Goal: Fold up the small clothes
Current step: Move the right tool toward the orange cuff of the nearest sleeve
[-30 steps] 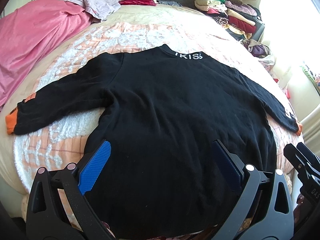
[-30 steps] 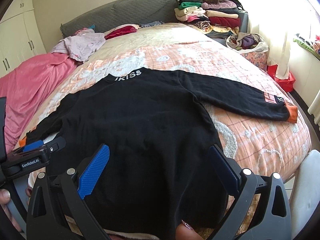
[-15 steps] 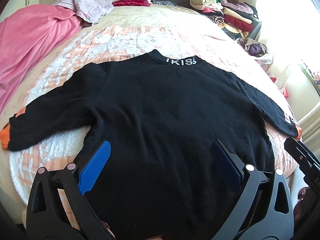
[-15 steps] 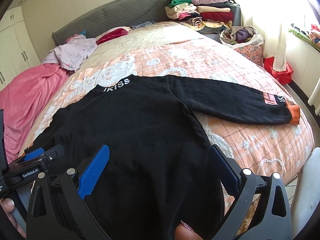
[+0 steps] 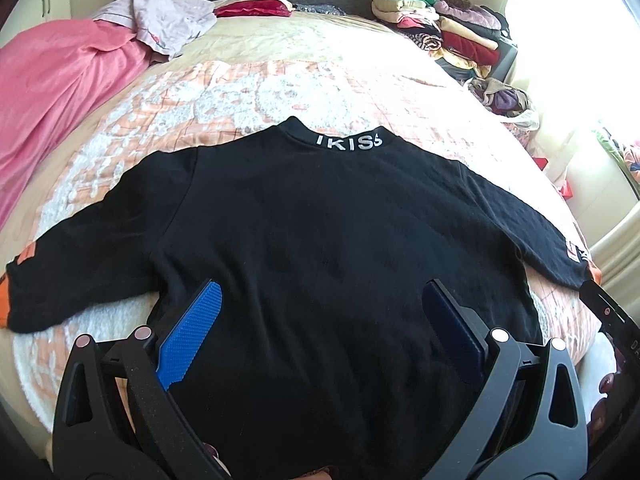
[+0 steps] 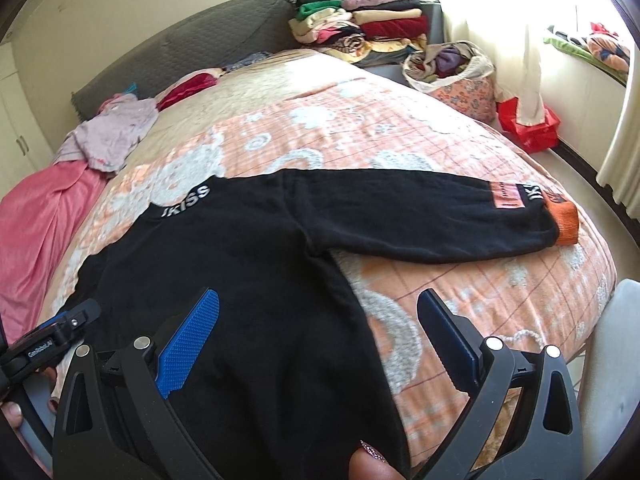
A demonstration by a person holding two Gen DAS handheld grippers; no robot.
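A black long-sleeved sweater (image 5: 328,232) with orange cuffs and white collar lettering lies flat, back up, on the bed, sleeves spread. It also shows in the right wrist view (image 6: 240,264), its right sleeve (image 6: 432,220) stretched toward the bed edge. My left gripper (image 5: 324,320) is open and empty over the sweater's lower body. My right gripper (image 6: 320,328) is open and empty over the sweater's lower right edge. The left gripper (image 6: 48,344) shows at the left of the right wrist view.
The bed has an orange and white patterned quilt (image 5: 240,92). A pink blanket (image 5: 60,80) and lilac clothes (image 5: 160,20) lie at the far left. Folded clothes are stacked (image 6: 360,24) beside the headboard. A bag of clothes (image 6: 452,68) and a red item (image 6: 528,124) stand on the floor at right.
Both grippers have moved back and up from the sweater, so more of the bed shows. The right gripper has shifted to the right. Both stay open. The sweater has not moved.
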